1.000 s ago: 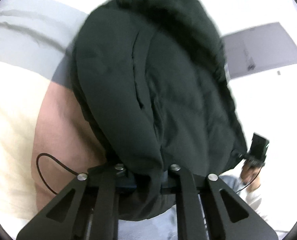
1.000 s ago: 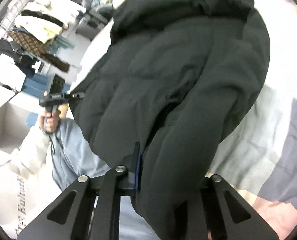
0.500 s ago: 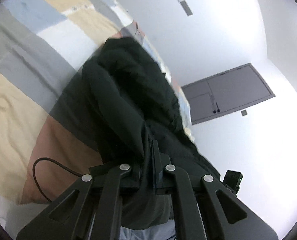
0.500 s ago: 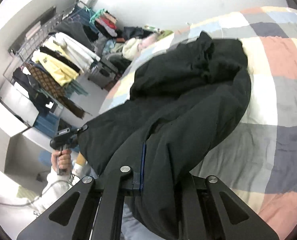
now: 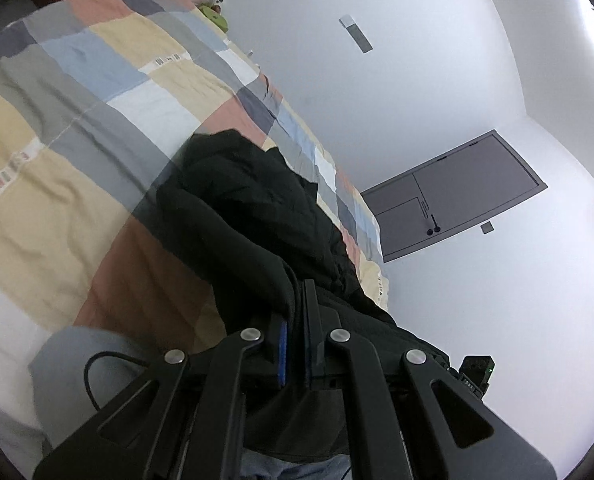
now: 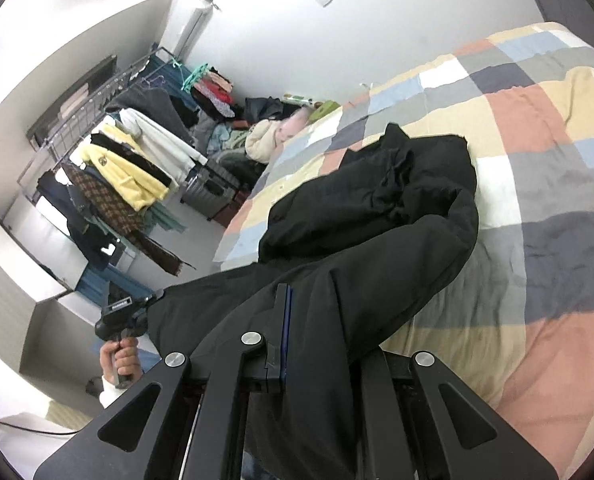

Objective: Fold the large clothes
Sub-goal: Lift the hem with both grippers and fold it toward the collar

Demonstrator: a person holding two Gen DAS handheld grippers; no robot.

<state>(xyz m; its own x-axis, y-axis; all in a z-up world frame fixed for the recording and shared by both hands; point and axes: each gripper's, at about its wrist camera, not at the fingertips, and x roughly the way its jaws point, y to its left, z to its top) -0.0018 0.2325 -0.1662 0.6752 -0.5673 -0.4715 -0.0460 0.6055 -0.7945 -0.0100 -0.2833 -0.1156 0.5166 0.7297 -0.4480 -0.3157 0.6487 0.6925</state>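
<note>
Both grippers are clamped on the same black padded jacket (image 6: pixel 377 216), which lies stretched across the checked bed cover (image 6: pixel 537 128). Left gripper (image 5: pixel 295 304): jaws nearly together, a thin fold of the jacket's dark fabric pinched between the blue-edged pads. From that grip the jacket (image 5: pixel 257 208) runs away along the bed as a long ridge, its far end bunched on the grey and salmon squares of the bed cover (image 5: pixel 77 92). Near end of the fabric droops below the fingers, over blue denim at the frame's bottom edge.

Right gripper (image 6: pixel 293 308): jaws narrow, closed on the jacket's edge; only the left finger with its blue pad shows, the right finger is buried under the cloth. Fabric drapes over that side of the gripper and hangs down past it. Seen from the right wrist, the jacket's upper part is heaped in folds toward the middle of the bed, one thick padded roll curving back to the grip.

Same view, lower left: the person's left hand (image 6: pixel 121 356) grips the handle of the left gripper (image 6: pixel 153 300), whose tip meets the jacket's other near corner. A white sleeve (image 6: pixel 109 390) shows below that hand.

Background: clothes rack (image 6: pixel 109 148) with hung garments against the wall; a grey door (image 5: pixel 453 196) in the left wrist view
</note>
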